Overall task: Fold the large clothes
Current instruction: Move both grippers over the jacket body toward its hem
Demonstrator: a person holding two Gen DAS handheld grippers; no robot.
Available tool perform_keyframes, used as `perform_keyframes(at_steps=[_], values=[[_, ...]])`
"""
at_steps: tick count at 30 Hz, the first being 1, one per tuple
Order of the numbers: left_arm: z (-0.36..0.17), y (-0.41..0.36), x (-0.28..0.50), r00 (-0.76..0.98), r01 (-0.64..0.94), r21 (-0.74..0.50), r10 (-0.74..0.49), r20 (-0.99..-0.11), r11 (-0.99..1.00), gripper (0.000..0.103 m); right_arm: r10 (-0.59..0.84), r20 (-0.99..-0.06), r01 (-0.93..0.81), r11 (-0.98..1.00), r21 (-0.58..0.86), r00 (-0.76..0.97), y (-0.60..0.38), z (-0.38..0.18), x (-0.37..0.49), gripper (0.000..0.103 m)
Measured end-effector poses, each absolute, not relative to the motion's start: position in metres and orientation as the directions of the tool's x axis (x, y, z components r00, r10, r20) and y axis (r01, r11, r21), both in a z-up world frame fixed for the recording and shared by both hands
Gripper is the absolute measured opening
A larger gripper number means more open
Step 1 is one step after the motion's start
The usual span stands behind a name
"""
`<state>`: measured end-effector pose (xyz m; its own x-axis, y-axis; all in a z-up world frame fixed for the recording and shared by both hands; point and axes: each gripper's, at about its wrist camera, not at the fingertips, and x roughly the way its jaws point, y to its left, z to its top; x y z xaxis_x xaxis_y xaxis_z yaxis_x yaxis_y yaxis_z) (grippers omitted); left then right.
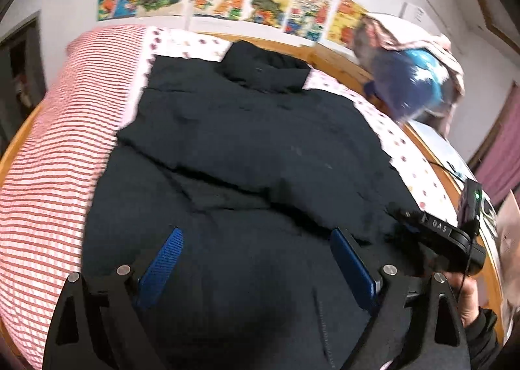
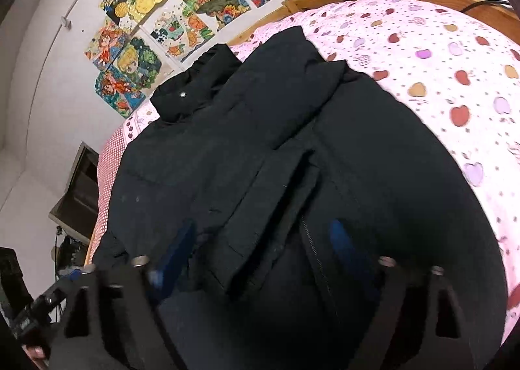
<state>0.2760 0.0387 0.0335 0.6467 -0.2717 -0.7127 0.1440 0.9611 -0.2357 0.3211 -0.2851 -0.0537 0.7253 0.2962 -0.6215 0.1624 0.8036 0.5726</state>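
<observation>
The left claw (image 1: pixel 256 267) and right claw (image 2: pixel 260 253) both gape wide over the black padded jacket (image 1: pixel 247 149), seemingly gripping nothing, which sprawls toward twelve o'clock on the pink heart-print bed sheet (image 2: pixel 438 71).

Both grippers (image 1: pixel 256 259) (image 2: pixel 260 249) agape, level.

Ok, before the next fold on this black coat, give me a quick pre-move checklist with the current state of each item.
1. Coat lying on the bed: ok.
2. Collar at the far end: ok.
3. Left gripper jaws open, holding nothing: ok.
4. Right gripper jaws open: ok.
5. Sleeves folded in: cannot tell.
6. Coat smooth: not ok, creases across the middle.
</observation>
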Motion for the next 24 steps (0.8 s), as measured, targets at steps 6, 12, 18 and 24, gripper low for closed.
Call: perform_keyframes(at_steps=[6,12,18,24], values=[[0.04,0.054,0.297,0.686,0.111,-0.181,-0.207,-0.697,0.977,0.092,0.214,-0.64,0.079,0.914,0.397,0.738,-0.277,-0.016,0.322,0.006],[0.039,0.048,0.341,0.682,0.076,-0.182,-0.184,-0.708,0.98,0.092,0.011,-0.561,0.103,0.98,0.172,0.827,-0.283,0.043,0.343,0.006],[0.031,0.029,0.388,0.67,0.085,-0.15,-0.168,-0.723,0.985,0.092,-0.075,-0.615,0.141,0.988,0.06,0.785,-0.281,0.039,0.379,0.03],[0.003,0.004,0.424,0.639,0.104,-0.093,-0.138,-0.757,0.99,0.092,-0.115,-0.567,0.139,0.99,-0.001,0.816,-0.274,0.028,0.385,0.069]])
